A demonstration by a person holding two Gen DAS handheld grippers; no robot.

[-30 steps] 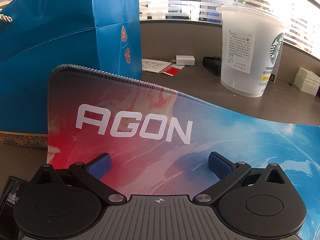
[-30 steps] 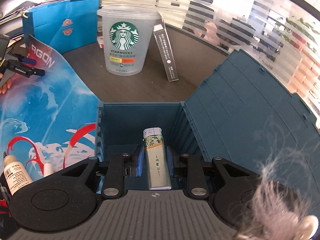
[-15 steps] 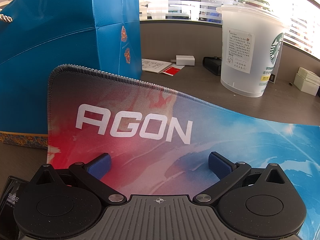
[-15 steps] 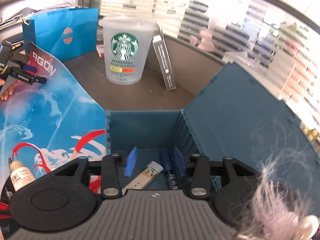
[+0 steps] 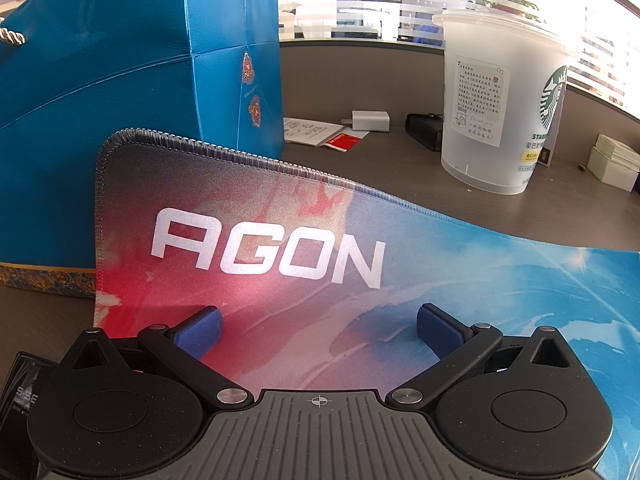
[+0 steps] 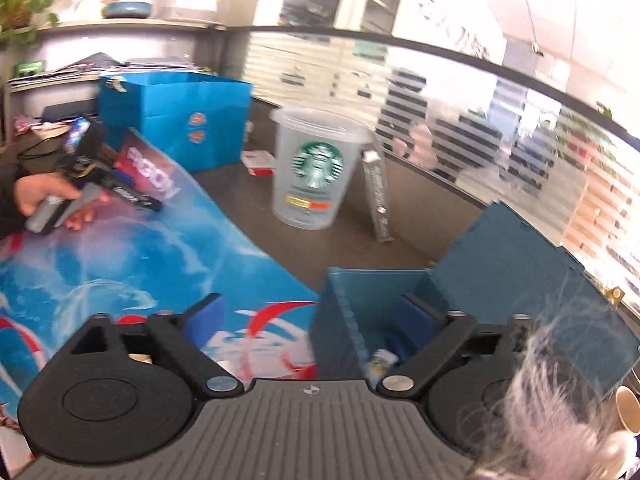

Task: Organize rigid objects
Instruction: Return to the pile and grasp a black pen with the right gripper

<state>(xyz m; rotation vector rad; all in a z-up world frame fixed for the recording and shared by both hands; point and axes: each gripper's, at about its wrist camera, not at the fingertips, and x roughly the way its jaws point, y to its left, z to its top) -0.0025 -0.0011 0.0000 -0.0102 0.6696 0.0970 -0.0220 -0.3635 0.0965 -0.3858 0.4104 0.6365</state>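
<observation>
My right gripper hangs over the near left corner of the blue storage box. Its jaws are opening wide and nothing is between the pads. A pale lighter lies on the box floor, partly hidden by the gripper body. The box lid stands open to the right. My left gripper is open and holds nothing, low over the colourful AGON mat. In the right wrist view a hand holds it at the far left of the mat.
A clear Starbucks cup stands behind the box with a slim dark carton leaning beside it. A blue gift bag rises behind the mat. A white charger, papers and a white box lie on the desk.
The right gripper let go of the lighter, which dropped into the box. Its jaws then spread wide and it drew back to the left and upward. The left gripper stayed still.
</observation>
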